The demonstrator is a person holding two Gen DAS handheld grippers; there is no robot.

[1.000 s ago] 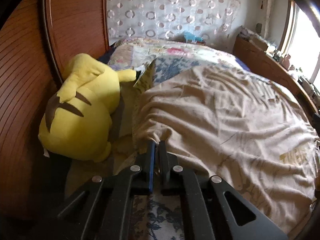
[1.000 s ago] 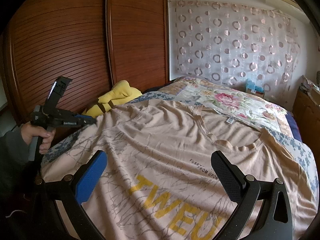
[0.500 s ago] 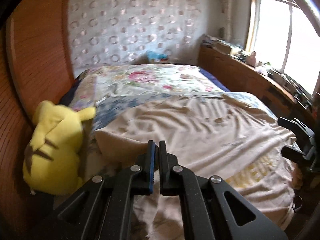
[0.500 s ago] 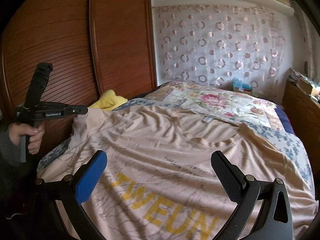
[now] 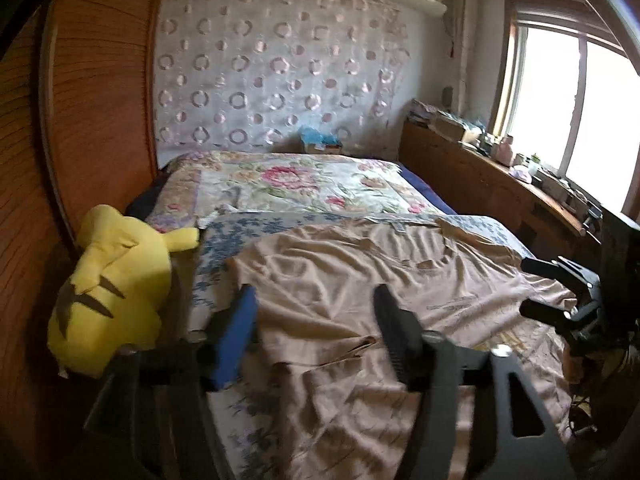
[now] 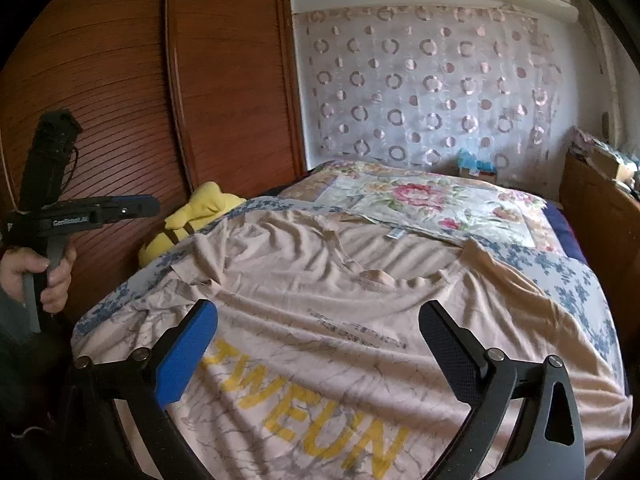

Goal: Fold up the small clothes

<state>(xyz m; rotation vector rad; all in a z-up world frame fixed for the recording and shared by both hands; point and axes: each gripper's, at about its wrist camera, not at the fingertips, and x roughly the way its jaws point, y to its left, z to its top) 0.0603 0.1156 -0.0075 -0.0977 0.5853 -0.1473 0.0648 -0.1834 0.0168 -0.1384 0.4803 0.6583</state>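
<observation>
A beige T-shirt with yellow letters lies spread face up on the bed; it also shows in the left wrist view. Its left sleeve lies folded inward over the body. My left gripper is open and empty above that sleeve, and it shows at the left of the right wrist view, held by a hand. My right gripper is open and empty, above the shirt's lower part. It also shows at the right edge of the left wrist view.
A yellow plush toy lies at the bed's left edge against the wooden wardrobe. A floral quilt covers the far half of the bed. A wooden sideboard with clutter runs along the right under the window.
My left gripper lifted the sleeve inward over the shirt, then opened and let it go. The right gripper stayed open over the lower shirt.
</observation>
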